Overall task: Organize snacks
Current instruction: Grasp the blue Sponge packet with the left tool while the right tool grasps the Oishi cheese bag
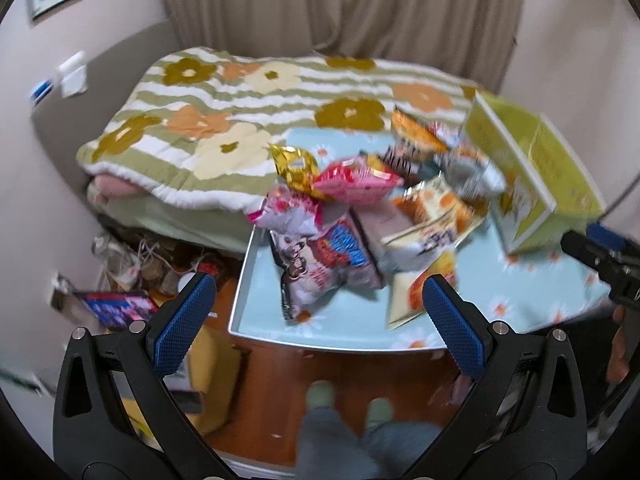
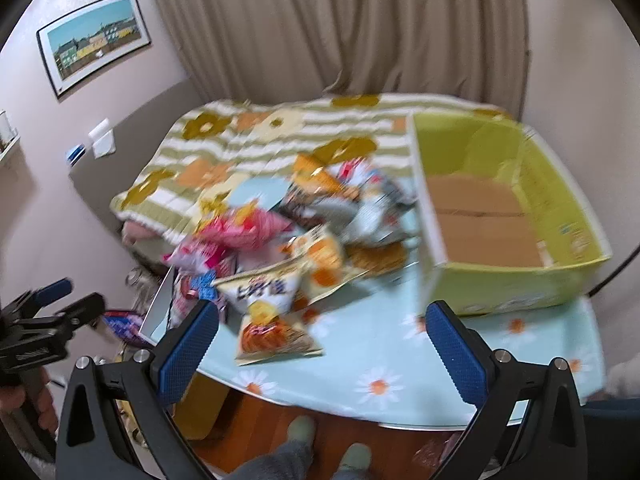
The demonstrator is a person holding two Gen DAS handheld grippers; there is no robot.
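My left gripper (image 1: pixel 316 312) and right gripper (image 2: pixel 322 336) both gape wide, holding nothing. The snack packets (image 2: pixel 288 248) lie heaped on the table (image 2: pixel 380 344) beside the seemingly empty green box (image 2: pixel 516 284); picking one comes next.

Both tools (image 1: pixel 316 316) (image 2: pixel 322 340) apparently spread wide.

Snack bags' (image 2: pixel 256 292) print too blurred for reading.

We see a table (image 2: pixel 460 360) covered in a pale blue daisy-print cloth (image 1: pixel 344 316). A heap of snack bags (image 1: pixel 360 216) lies on it, with an open yellow-green cardboard box (image 2: pixel 516 280) just beside the heap.
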